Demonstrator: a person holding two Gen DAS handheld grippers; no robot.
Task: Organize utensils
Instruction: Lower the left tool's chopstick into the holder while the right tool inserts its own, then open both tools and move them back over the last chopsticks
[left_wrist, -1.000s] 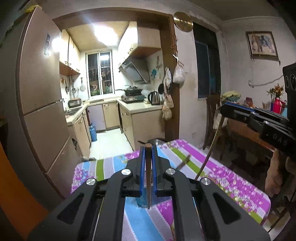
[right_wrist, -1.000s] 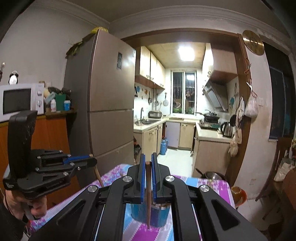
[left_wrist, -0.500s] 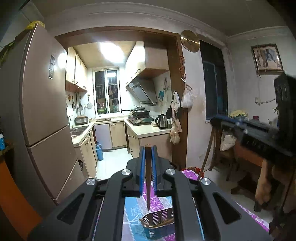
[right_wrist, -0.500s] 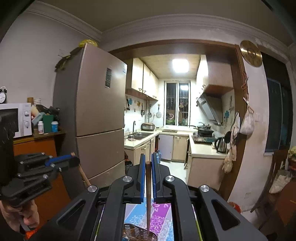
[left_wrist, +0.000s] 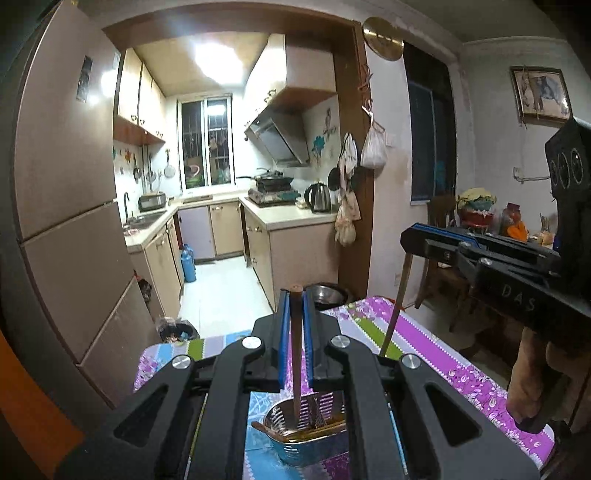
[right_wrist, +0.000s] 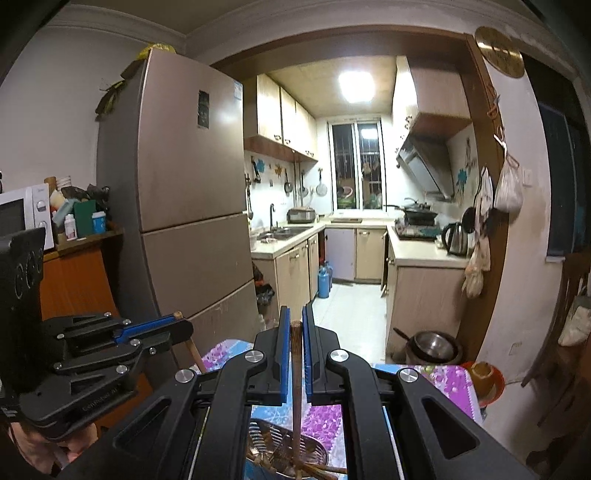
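Table (left_wrist: 424, 354), floral cloth: perforated metal basket (left_wrist: 284, 417) at 6 o'clock in both wrist views, utensils already lying inside.

Left gripper (left_wrist: 295, 306): jaws nearly closed, pinching wooden chopstick (left_wrist: 295, 350) near top end; stick hangs vertical, tip inside basket.

Right gripper (right_wrist: 294, 332): same narrow clamp on second chopstick (right_wrist: 295, 398), tip over basket. Seen at 3 o'clock in left view.

Both tools point slightly below level.

Handling judgement: sticks light, stiff, smooth; may swivel in pads. High grip suits tip-first drop.
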